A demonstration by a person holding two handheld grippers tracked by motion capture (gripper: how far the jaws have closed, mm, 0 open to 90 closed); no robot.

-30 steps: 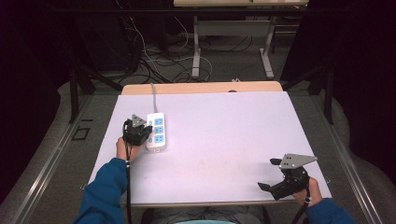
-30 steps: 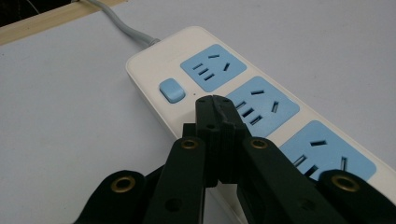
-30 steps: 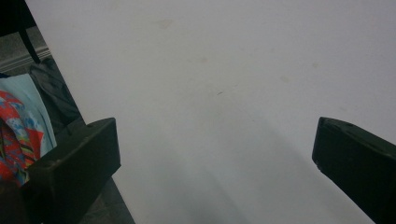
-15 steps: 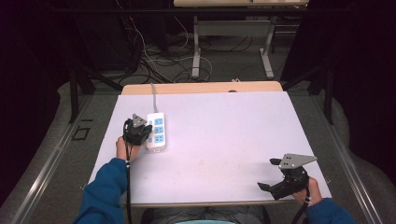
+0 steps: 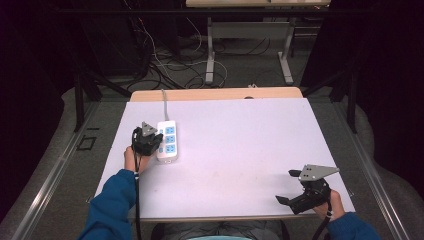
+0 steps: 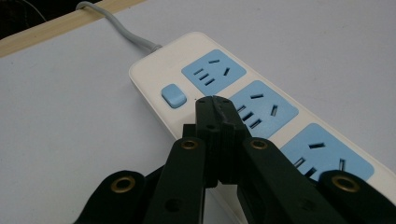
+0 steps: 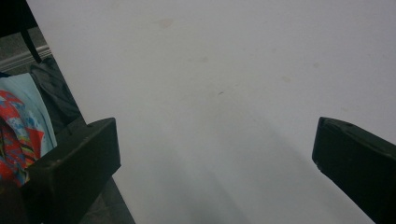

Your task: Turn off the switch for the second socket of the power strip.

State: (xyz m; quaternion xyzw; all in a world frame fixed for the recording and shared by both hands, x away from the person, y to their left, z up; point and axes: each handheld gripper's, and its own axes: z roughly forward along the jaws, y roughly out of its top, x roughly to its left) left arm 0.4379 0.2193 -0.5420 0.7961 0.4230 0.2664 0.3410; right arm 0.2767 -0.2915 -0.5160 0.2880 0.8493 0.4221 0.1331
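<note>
Bench (image 5: 240, 150): white top, wooden strip (image 5: 215, 94) exposed along the far edge. Floor (image 5: 240, 60): grey, dimly lit; loose cables (image 5: 165, 62) are heaped behind the bench. Second table (image 5: 250, 30): pale top, white metal legs, set farther back. Surround: dark on both sides. Metal rails (image 5: 45, 185) are laid along the floor at left and right.

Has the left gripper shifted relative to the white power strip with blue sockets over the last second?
No. The left gripper sits at the same spot on the white power strip with blue sockets, fingers shut.
</note>
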